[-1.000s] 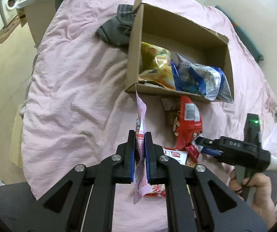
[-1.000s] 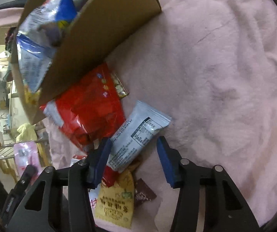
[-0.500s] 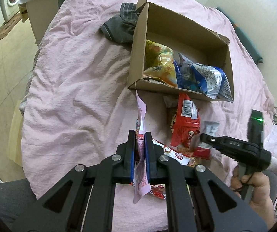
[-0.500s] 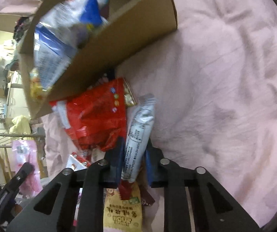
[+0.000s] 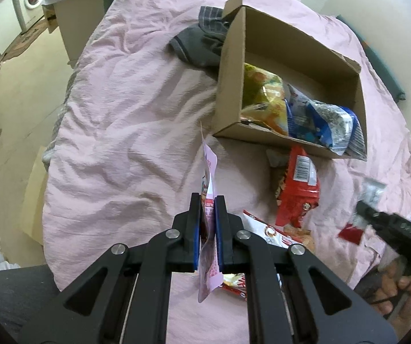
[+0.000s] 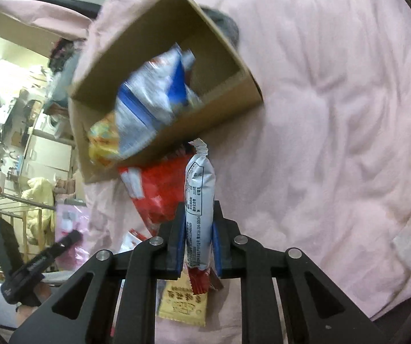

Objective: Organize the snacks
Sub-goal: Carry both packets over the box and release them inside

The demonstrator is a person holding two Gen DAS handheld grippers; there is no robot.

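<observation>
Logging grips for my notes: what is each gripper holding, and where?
Left gripper pinches the pink packet near its middle; right gripper clamps the white snack bar at its lower half.

Pale blue packet (image 6: 199, 200): small print, partly "204-00654"; barcode on red bag (image 5: 301, 169).

Open cardboard box (image 5: 231, 66) on pink bedding holds yellow and blue snack bags; red packet (image 5: 297, 192) lies beside it

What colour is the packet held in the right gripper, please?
Pale blue-white packet with black print, clearest in the right wrist view.
</observation>
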